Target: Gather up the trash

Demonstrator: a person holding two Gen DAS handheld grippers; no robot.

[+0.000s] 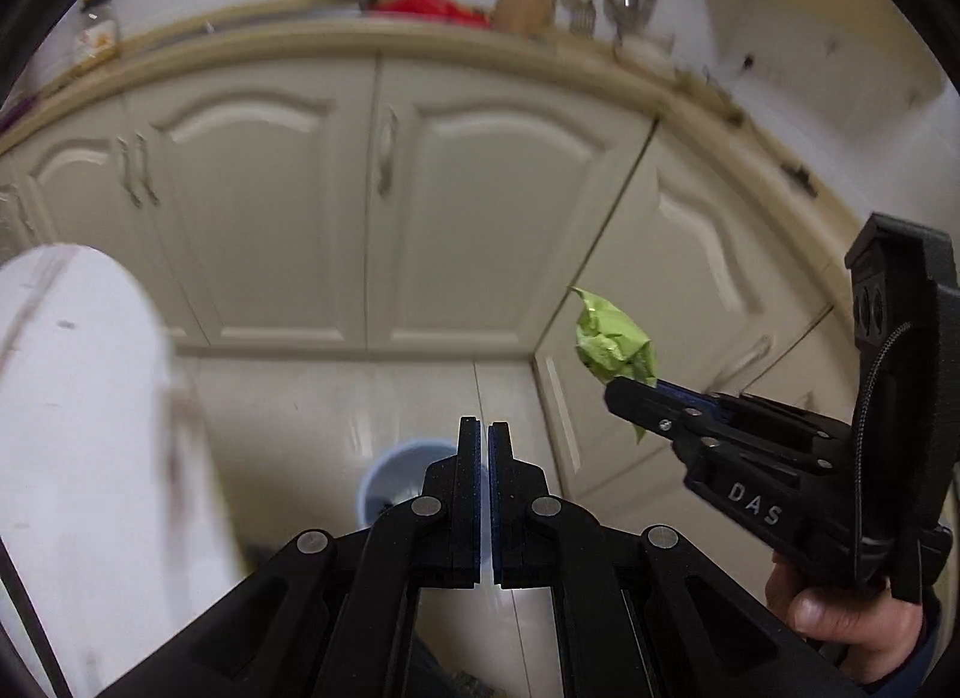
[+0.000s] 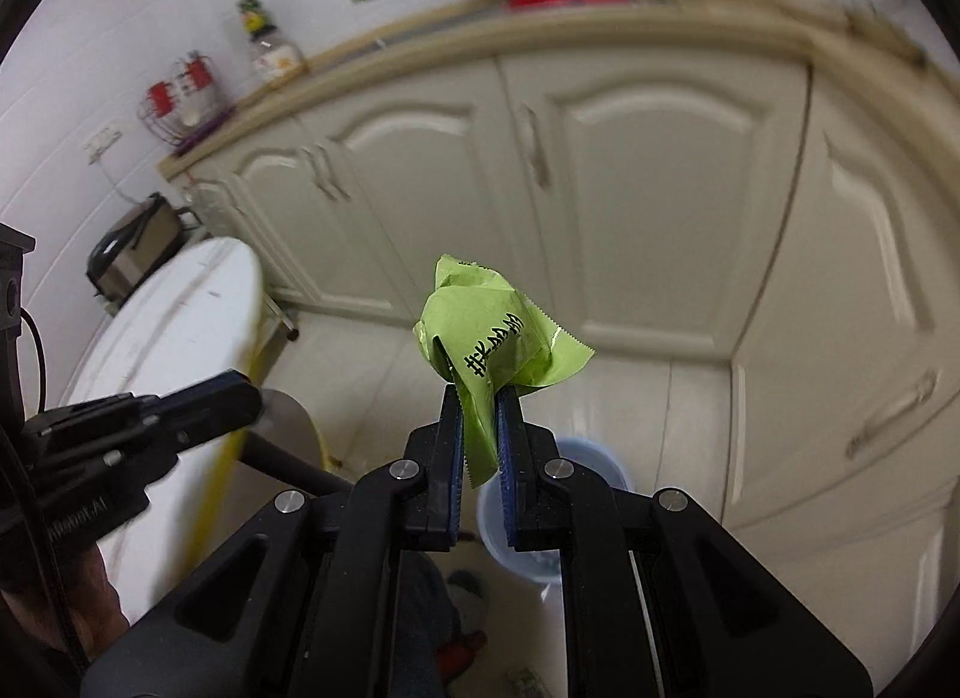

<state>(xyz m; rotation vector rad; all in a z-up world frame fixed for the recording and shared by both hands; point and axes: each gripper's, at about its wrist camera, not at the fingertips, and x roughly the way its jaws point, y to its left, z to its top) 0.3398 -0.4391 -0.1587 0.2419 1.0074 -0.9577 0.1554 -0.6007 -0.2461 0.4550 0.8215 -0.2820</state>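
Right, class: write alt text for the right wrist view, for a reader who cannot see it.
The right tongs are shut on a crumpled green wrapper, held above a pale blue bin on the floor. Cream cabinets stand behind, and the left tongs, shut and empty, reach in from the left beside a white table.

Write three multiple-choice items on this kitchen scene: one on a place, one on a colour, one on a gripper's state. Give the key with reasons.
1. Where does the round pale blue plastic bin stand?
A. on the worktop
B. on the floor before the cream cabinet doors
C. on the white table

2. What colour is the crumpled plastic wrapper?
A. red
B. silver
C. light green

3. How is the left gripper?
A. shut, holding nothing
B. shut on the wrapper
C. wide open

Key: B, the bin sits on pale tiles below the cabinets; C, the wrapper pinched in the right gripper is green; A, its pads meet with nothing between them.
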